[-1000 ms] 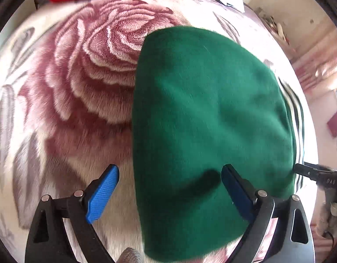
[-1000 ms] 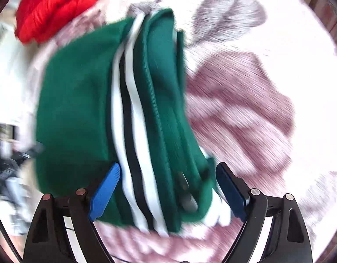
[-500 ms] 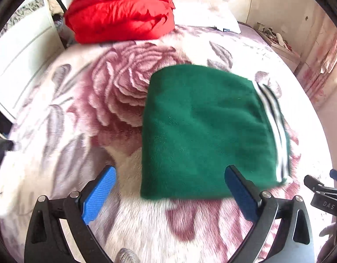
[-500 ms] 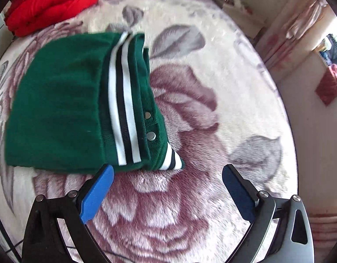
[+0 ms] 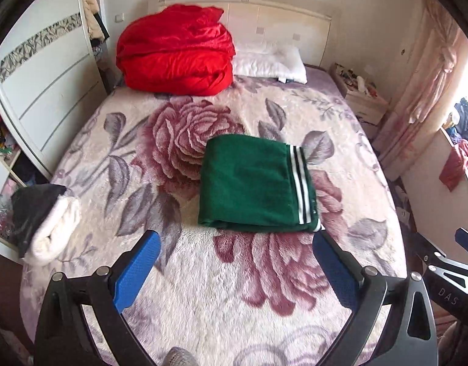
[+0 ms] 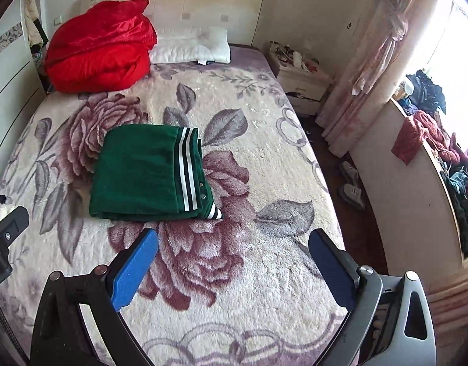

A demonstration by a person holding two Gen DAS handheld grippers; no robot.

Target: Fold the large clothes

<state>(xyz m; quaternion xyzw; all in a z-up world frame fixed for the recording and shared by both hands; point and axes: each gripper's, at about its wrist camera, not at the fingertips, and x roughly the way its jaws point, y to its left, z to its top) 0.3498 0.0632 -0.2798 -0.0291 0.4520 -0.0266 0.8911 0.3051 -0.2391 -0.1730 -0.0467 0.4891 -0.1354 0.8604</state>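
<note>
Off to the far left of our left tool, at the bed's edge, we list one rolled bundle of white and dark cloth, well apart from the blue fingers. Above and beyond it stands a white wardrobe door.

Ahead of the left tool and well apart from it, on the flowered bed cover, lies the green garment, folded into a flat, neat rectangle, with its white-and-black striped band along the right edge. We hold nothing in the left tool: its jaws have just been opening and now stand spread wide, with only bed cover between them.

Farther ahead, at the head of the bed, we record a red quilt heaped on the left and a white pillow just beside it on the right.

From our right tool the same garment sits ahead and to the left, apart from the blue fingers. This tool too has just been opening; its jaws gape wide and carry nothing.

To the right of the right tool, off the bed, we note a nightstand, a tied pink curtain, and a ledge piled with mixed clothes.
</note>
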